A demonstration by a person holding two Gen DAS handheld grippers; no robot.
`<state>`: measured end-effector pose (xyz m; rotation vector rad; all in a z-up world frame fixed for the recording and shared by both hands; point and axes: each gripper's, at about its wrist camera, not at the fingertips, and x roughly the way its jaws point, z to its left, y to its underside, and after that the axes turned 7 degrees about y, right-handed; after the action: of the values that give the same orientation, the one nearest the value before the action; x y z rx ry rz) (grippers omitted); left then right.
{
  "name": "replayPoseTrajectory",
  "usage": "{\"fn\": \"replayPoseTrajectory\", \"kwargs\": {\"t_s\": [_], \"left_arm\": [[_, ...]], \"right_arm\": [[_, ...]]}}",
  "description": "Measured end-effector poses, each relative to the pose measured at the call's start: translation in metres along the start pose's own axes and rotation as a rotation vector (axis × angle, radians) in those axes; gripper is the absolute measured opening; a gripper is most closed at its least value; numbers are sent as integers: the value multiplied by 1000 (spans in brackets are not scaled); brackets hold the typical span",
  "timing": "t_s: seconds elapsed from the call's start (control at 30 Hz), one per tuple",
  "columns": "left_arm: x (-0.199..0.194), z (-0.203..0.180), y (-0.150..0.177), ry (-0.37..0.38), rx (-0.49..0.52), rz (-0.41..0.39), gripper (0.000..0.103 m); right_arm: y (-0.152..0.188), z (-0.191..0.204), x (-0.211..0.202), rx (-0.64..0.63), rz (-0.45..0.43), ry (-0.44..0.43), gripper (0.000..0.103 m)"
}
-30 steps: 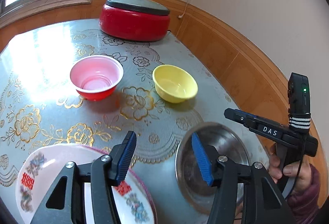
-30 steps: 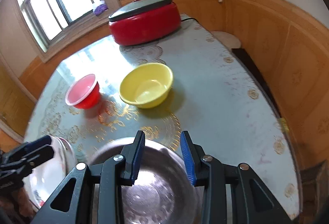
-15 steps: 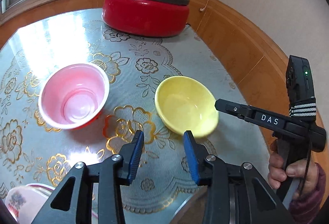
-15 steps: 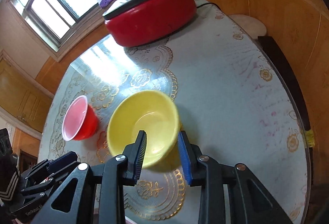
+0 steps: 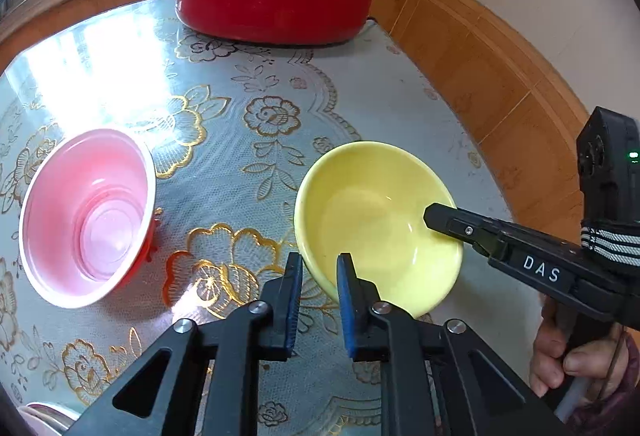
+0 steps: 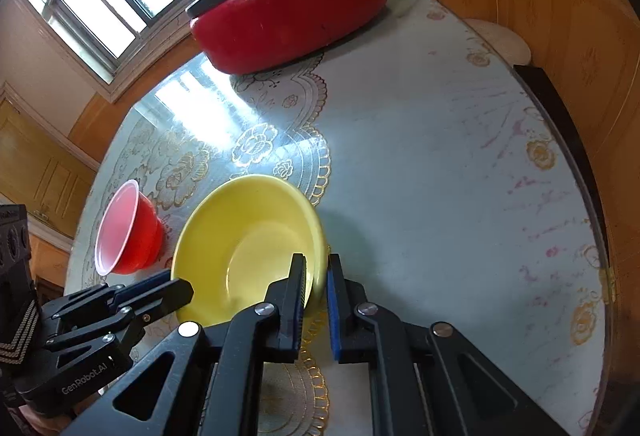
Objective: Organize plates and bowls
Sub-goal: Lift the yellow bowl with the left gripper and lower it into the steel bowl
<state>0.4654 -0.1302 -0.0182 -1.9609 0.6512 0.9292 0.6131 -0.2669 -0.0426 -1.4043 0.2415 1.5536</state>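
My left gripper [image 5: 318, 268] and right gripper [image 6: 316, 272] just closed on opposite rims of the yellow bowl [image 5: 376, 224], glossy, shallow, empty, sitting on the floral tablecloth [image 5: 224, 140] beside the pink bowl [image 5: 86, 220]

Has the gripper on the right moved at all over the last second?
Yes. The right gripper has come forward from over a steel plate toward the red pot, and its jaws have just closed on the yellow bowl rim.
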Motion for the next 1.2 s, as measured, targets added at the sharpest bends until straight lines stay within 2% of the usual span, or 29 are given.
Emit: {"fn": "replayPoseTrajectory", "kwargs": {"t_s": [0.27,0.47,0.67,0.93,1.2], "left_arm": [[-51,-19,24,34,67,-65,17],[-94,-27,58,71,114,-103,18],[-121,-30,95,128,165,-103,18],[-118,-21,144,171,180,-4,18],[-106,-21,167,177,186,43,18]], "right_arm": [[22,11,-49,-13,-55,-46,8],[57,27,-93,-53,-95,-61,8],[95,38,-118,-71,-92,-57,8],[152,45,-112,-75,14,-27,9],[174,48,-90,-79,87,82,9]]}}
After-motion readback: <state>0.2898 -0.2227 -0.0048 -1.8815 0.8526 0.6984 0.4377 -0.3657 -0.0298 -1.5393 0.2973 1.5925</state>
